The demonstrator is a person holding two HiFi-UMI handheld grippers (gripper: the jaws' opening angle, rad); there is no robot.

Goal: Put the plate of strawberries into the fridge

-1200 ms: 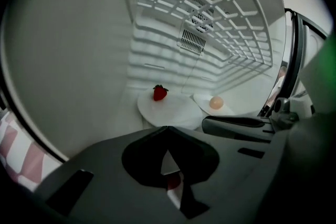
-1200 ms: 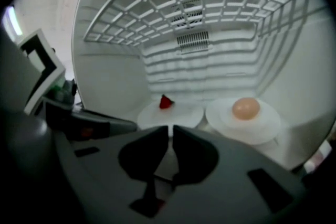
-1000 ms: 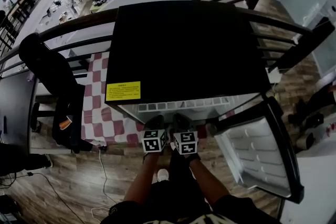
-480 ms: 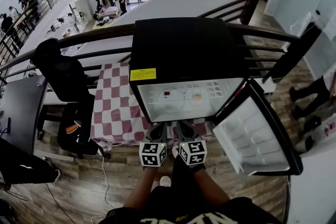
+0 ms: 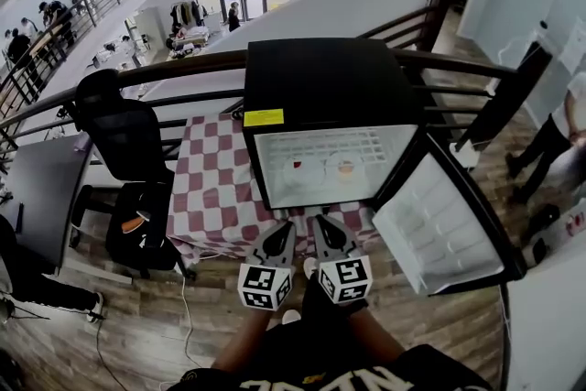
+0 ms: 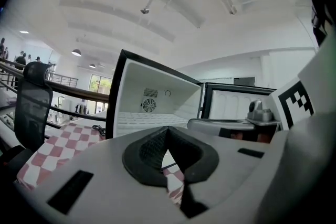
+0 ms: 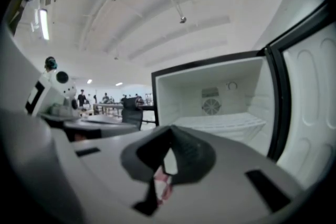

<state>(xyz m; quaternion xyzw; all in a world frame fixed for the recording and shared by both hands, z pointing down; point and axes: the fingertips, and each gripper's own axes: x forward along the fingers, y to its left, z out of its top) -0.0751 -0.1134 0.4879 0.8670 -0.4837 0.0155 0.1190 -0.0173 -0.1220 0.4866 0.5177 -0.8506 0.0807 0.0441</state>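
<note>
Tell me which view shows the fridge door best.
The head view: the whole open door, inner racks included. The right gripper view crops it at the frame's edge; the left gripper view shows only a partly hidden strip.

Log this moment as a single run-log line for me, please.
black mini fridge: door open | left gripper: shut, empty | right gripper: shut, empty | both in front of fridge, outside it

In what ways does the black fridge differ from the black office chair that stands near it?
The fridge is a box standing on the checked cloth; the office chair stands on the floor, left of it. The fridge is open and white inside; the office chair is dark throughout, apart from a small orange thing on its seat. Both are black outside.
</note>
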